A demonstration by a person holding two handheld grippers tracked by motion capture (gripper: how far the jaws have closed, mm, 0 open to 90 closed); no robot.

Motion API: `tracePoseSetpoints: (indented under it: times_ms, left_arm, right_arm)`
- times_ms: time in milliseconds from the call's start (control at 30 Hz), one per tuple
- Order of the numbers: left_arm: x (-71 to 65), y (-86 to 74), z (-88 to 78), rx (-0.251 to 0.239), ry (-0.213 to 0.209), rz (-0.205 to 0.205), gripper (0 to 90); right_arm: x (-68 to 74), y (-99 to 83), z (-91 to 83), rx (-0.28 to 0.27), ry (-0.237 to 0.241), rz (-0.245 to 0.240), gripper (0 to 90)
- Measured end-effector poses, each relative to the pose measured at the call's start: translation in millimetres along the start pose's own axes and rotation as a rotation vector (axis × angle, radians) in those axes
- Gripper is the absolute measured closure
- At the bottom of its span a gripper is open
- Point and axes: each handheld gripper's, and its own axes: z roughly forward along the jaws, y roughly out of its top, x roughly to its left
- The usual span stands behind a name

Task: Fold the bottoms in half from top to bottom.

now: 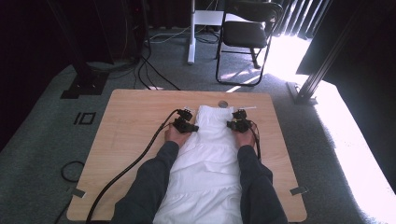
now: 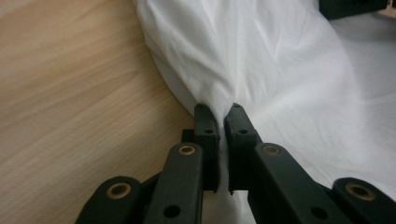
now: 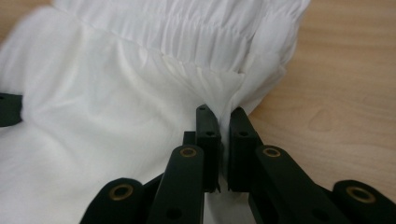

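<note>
White garment (image 1: 208, 158) lies down the centre of the high view, running from the elastic waistband (image 3: 187, 35) at upper centre to the bottom edge, spread on the wooden table (image 1: 130, 126) between the person's two forearms. We read it as thin, light cotton-type cloth: soft, no stiffness, so it'll sag and drape wherever it isn't held, and it'll slide easily on the smooth wood. Nothing fragile abt it, but a shallow pinch could slip out under a tug. We've got the left gripper (image 2: 219, 112) clamped narrow on a fold at the cloth's side edge, lower centre of the left gripper view, fabric bunched up btwn the jaws. Right gripper (image 3: 220, 114) is likewise pinched shut on the opposite side edge, just below the gathered waistband (the ruched band is thicker, prob. a surer hold than the plain cloth). Best hold, in our judgement: both sides near the waistband, level w/ each other, so the piece lifts evenly w/o twisting.
</note>
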Motion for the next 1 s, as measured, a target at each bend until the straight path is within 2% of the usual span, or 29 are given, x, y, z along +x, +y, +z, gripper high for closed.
tracePoseSetpoints:
  times_ms: [67, 167, 200, 267, 333, 400, 433, 533, 667, 800, 1000]
  left_arm:
    - [0.0, 5.8, -12.2, -0.028, 0.002, 0.036, 88.2]
    - [2.4, 15.2, -32.9, -0.105, -0.004, 0.029, 88.3]
    - [2.4, 20.1, -42.6, -0.143, -0.003, 0.036, 88.3]
    - [2.5, 27.0, -55.9, -0.187, 0.001, 0.043, 88.3]
    - [-0.8, 37.8, -71.9, -0.218, 0.026, 0.08, 88.3]
    - [-3.1, 46.8, -86.9, -0.257, 0.025, 0.091, 88.3]
    - [-4.4, 49.6, -92.2, -0.264, 0.029, 0.101, 88.3]
    - [-8.2, 52.2, -111.4, -0.288, 0.02, 0.124, 88.2]
    - [-21.9, 39.4, -125.5, -0.262, 0.024, 0.2, 88.1]
    - [-37.7, 14.6, -132.9, -0.256, 0.002, 0.241, 88.0]
    - [-54.9, -40.8, -134.2, -0.225, -0.05, 0.246, 87.9]
  right_arm:
    - [-1.9, 4.5, -9.8, -0.035, 0.02, -0.016, 86.4]
    - [-4.1, 16.2, -27.1, -0.096, 0.047, -0.042, 86.5]
    - [-4.3, 20.8, -32.9, -0.117, 0.055, -0.046, 86.5]
    - [-2.8, 30.7, -44.4, -0.16, 0.072, -0.049, 86.5]
    - [1.2, 41.4, -55.8, -0.202, 0.08, -0.059, 86.5]
    - [5.6, 52.9, -68.4, -0.247, 0.076, -0.076, 86.5]
    - [8.0, 59.4, -77.3, -0.281, 0.087, -0.077, 86.5]
    - [14.0, 68.6, -96.0, -0.32, 0.124, -0.087, 86.5]
    - [25.9, 61.7, -116.7, -0.324, 0.151, -0.15, 86.5]
    - [34.6, 35.5, -128.7, -0.306, 0.2, -0.184, 86.4]
    - [39.5, -18.9, -135.3, -0.249, 0.274, -0.188, 86.2]
